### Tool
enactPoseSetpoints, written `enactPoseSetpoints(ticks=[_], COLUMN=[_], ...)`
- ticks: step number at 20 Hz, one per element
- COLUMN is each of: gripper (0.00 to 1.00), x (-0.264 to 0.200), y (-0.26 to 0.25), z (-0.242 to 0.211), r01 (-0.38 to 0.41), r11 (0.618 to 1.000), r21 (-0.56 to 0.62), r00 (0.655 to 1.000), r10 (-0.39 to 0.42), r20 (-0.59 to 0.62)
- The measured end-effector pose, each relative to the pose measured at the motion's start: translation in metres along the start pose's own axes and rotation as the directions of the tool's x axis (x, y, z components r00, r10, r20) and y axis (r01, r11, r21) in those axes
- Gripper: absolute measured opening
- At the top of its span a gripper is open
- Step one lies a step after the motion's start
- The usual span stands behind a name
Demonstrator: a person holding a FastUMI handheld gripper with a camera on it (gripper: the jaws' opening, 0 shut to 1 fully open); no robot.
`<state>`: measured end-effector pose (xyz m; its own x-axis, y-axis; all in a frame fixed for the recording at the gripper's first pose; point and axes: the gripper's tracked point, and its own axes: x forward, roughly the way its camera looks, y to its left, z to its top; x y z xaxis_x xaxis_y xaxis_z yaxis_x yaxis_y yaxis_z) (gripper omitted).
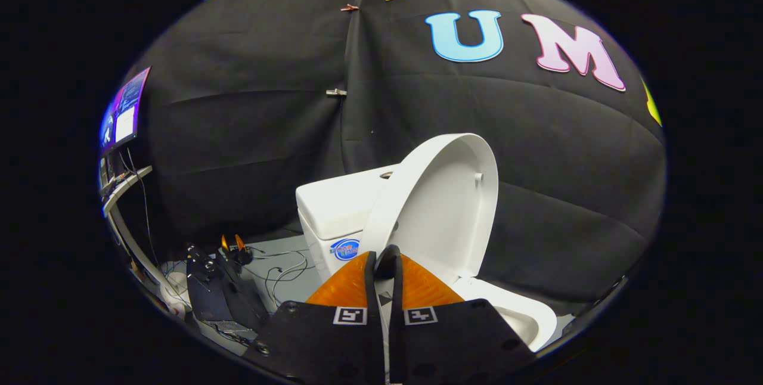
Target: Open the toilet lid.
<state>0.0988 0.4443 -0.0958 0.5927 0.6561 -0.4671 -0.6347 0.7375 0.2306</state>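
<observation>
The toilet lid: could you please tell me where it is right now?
In the gripper view the toilet lid stands raised, leaning back toward the tank, just beyond the tool, whose fingers sit nearly closed near its lower edge; whether they pinch it is unclear.

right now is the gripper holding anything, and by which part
The gripper has the toilet lid pinched by its front rim: both fingers are closed on the edge, and the lid stands raised, leaning back toward the tank.
</observation>
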Motion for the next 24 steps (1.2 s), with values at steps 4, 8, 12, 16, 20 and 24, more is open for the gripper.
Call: enactPoseSetpoints(ticks=[4, 8, 12, 16, 20, 24], gripper=[0.21, 0.62, 0.92, 0.99, 0.99, 0.99], x=[0.009, 0.010, 0.006, -0.006, -0.025, -0.045], y=[0.022, 0.014, 0.004, -0.003, -0.021, -0.044], z=[-0.004, -0.010, -0.002, 0.009, 0.015, 0.021], r01=[-0.057, -0.024, 0.005, -0.002, 0.025, 0.071], r11=[0.998, 0.999, 1.000, 0.997, 0.998, 0.993], r21=[-0.003, -0.026, 0.022, 0.078, 0.055, 0.091], r00=[0.998, 0.998, 1.000, 1.000, 0.997, 0.989], r10=[0.057, 0.023, -0.004, 0.000, -0.029, -0.082], r20=[-0.040, -0.056, -0.015, 0.028, 0.069, 0.125])
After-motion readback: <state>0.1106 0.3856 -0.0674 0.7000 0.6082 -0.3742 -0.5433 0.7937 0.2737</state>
